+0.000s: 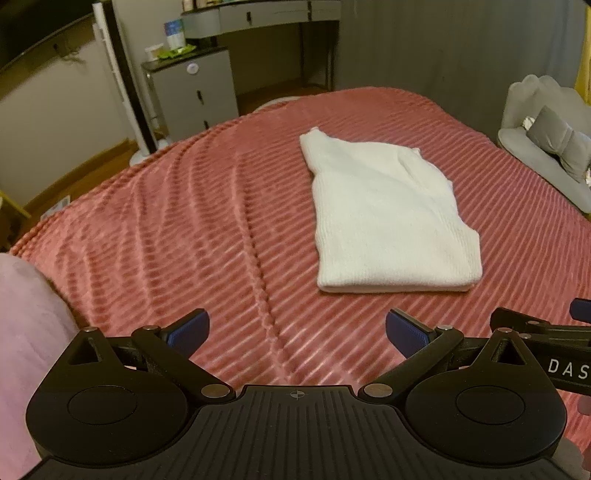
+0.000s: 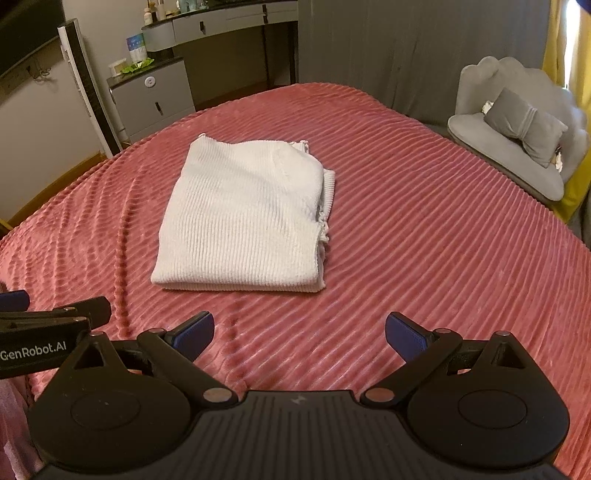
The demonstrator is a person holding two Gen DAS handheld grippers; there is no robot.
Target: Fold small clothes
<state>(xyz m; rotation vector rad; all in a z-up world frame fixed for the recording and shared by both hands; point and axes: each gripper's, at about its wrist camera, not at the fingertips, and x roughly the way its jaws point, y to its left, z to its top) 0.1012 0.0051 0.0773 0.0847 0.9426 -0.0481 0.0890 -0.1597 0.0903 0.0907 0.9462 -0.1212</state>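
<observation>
A white ribbed knit garment (image 1: 388, 218) (image 2: 243, 218) lies folded into a flat stack on the pink ribbed bedspread (image 1: 184, 221) (image 2: 424, 221). My left gripper (image 1: 297, 334) hovers open above the bedspread, short of the garment's near folded edge and a little to its left, with nothing between its blue pads (image 1: 188, 332). My right gripper (image 2: 299, 336) is open too and holds nothing, short of the garment's near edge and slightly right of it. Each gripper shows at the edge of the other's view: the right one (image 1: 546, 332), the left one (image 2: 48, 321).
A grey drawer cabinet (image 1: 195, 96) (image 2: 151, 99) and a dark desk (image 1: 266, 22) stand past the bed's far left side. A grey shell-shaped chair with a cushion (image 2: 517, 133) (image 1: 546, 147) stands at the right. Pink fabric (image 1: 22, 350) fills the near left corner.
</observation>
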